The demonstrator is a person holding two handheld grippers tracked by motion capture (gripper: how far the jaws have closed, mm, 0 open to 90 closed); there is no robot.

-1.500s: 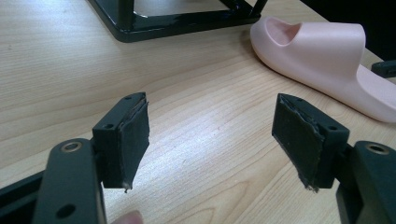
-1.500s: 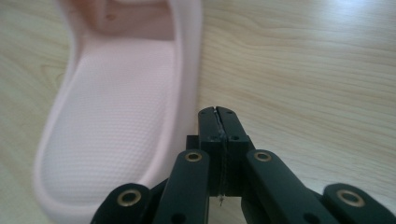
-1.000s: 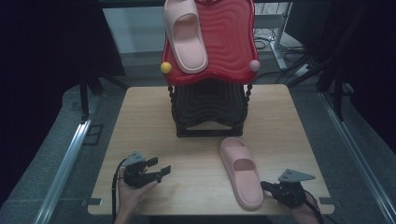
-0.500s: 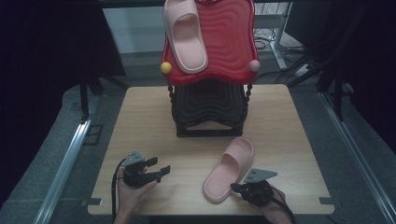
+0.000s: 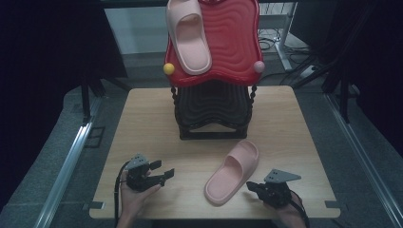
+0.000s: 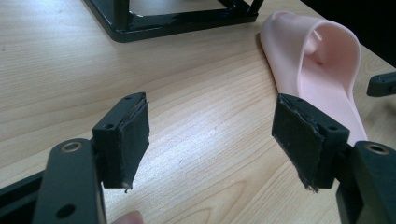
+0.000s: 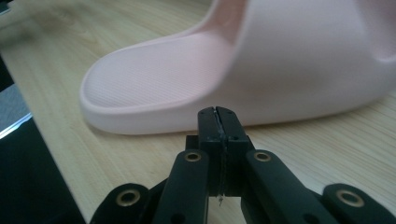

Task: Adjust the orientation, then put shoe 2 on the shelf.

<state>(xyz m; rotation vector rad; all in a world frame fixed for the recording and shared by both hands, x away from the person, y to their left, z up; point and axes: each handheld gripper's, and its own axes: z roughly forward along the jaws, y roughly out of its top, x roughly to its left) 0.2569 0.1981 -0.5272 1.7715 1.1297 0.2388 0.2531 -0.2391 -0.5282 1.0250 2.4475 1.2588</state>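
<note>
A pink slipper (image 5: 233,172) lies flat on the wooden table (image 5: 142,123), heel toward the front edge; it also fills the right gripper view (image 7: 261,70) and shows in the left gripper view (image 6: 322,70). A second pink slipper (image 5: 188,35) rests on the red wavy top (image 5: 233,42) of a black rack (image 5: 211,111). My right gripper (image 5: 251,187) is shut and empty, its tips (image 7: 219,116) just beside the slipper's side. My left gripper (image 5: 167,172) sits front left, open (image 6: 212,140) with nothing between its jaws.
The rack stands mid-table; its black base bar (image 6: 182,23) lies ahead of the left gripper. A yellow ball (image 5: 168,68) and a pink ball (image 5: 259,66) sit at the red top's corners. Metal rails (image 5: 66,166) run along both table sides.
The slipper on the table has swung round, its heel sliding left toward the front. My right gripper moved left along the front edge with it. The left gripper stayed put.
</note>
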